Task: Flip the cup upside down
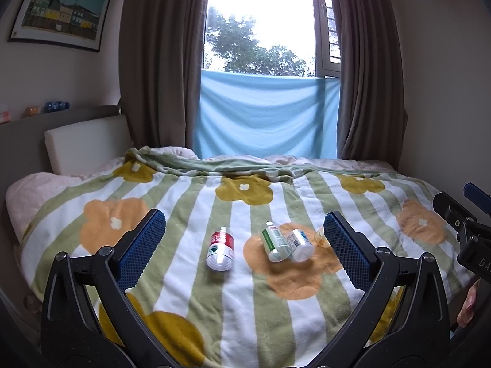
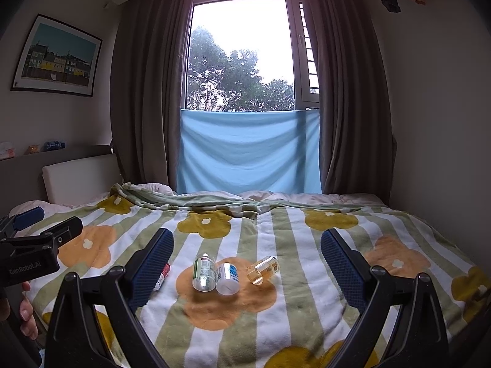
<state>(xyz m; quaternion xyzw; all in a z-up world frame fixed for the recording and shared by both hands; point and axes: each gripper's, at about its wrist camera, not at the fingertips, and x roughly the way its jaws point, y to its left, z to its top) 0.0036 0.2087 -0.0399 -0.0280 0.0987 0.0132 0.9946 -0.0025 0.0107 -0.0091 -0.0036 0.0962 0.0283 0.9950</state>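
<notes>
Several small bottle-like cups lie on their sides on the flowered blanket [image 1: 190, 276]. One has a red label [image 1: 220, 247], partly hidden behind my right gripper's left finger in the right wrist view [image 2: 162, 276]. One has a green label [image 1: 274, 243] [image 2: 203, 273], touching a white and blue one [image 1: 299, 244] [image 2: 227, 277]. A small amber one [image 2: 263, 270] lies to the right, half hidden in the left wrist view [image 1: 320, 236]. My left gripper [image 1: 245, 245] is open above the near blanket. My right gripper [image 2: 247, 260] is open too, beside it.
The bed fills the room up to a curtained window with a blue cloth [image 1: 264, 113]. A white headboard cushion [image 1: 86, 142] stands at the left. Walls close in at the right. The other gripper shows at each view's edge [image 1: 466, 230] [image 2: 33, 245].
</notes>
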